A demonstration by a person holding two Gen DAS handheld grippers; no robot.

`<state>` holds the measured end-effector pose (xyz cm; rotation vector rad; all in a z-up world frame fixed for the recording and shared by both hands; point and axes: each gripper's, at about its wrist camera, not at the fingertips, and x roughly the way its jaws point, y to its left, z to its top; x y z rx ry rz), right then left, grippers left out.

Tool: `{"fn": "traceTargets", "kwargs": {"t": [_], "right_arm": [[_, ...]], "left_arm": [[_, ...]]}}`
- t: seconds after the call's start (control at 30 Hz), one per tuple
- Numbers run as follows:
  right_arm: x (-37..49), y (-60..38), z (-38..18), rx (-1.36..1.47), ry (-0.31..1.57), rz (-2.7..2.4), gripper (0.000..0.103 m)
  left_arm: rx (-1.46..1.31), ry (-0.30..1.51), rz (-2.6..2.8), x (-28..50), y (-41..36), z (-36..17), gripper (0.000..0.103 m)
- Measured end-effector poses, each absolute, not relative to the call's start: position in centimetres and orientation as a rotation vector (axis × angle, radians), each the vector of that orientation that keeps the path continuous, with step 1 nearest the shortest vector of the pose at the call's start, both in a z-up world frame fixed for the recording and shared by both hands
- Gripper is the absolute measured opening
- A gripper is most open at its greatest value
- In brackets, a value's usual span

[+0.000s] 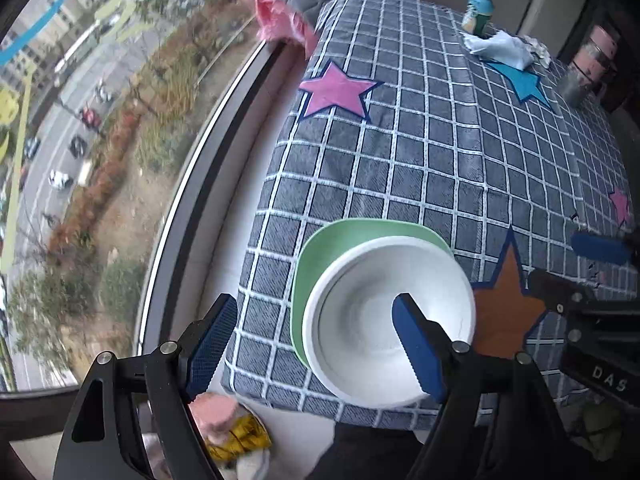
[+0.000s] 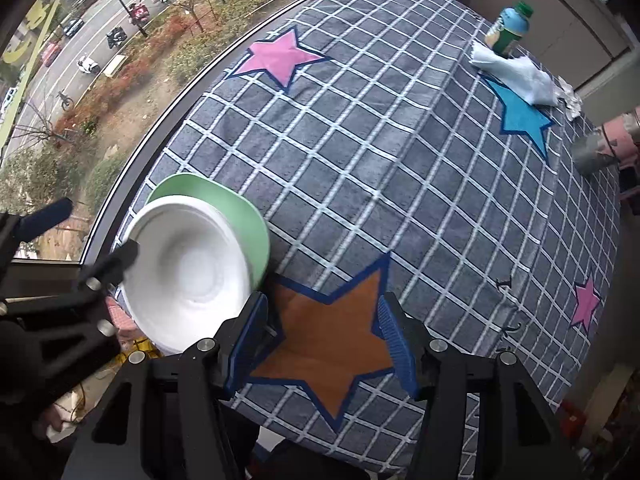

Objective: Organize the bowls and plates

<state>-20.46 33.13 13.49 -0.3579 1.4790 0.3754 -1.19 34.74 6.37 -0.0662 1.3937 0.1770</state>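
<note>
Blue-padded fingers of the left gripper (image 1: 312, 344) fill the foreground, spread wide and holding nothing: one finger hangs over the hollow of the white bowl (image 1: 368, 320), the other stands clear past the table edge on the window side, neither pad pressing on the bowl. Beneath both grippers spreads the table (image 1: 460, 152), covered in a grey checked cloth with sewn-on stars. On its near corner, directly under the left gripper, lies the green plate (image 1: 320, 248), and the bowl sits on top of it, overhanging toward the near edge. The right gripper (image 2: 320, 340) hovers just beside this stack, pointing down at the orange star (image 2: 332, 344), its jaws about half open with only cloth between them; the plate's rim lies just left of its left finger. Far beyond both grippers, at the table's opposite end, stand a bottle (image 1: 478, 12) with a green cap, a crumpled white cloth (image 1: 504, 50) next to it, and a metal can (image 1: 576, 80) toward the right edge.
</note>
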Motion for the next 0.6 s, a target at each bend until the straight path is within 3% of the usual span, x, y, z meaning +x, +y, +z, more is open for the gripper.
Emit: {"fn": "traceTargets", "kwargs": {"t": [0.1,0.6], "right_arm": [[-20.4,32.2,13.6,-0.35,1.481,0.361,0.059],[-21.6,27.3,14.2,-0.366,1.49,0.312,0.059]], "left_arm": [[-0.18,1.528,0.056,-0.6,35.2,5.4,0.083],[-0.242,1.538,0.01,-0.3,31.4,5.2,0.083]]}}
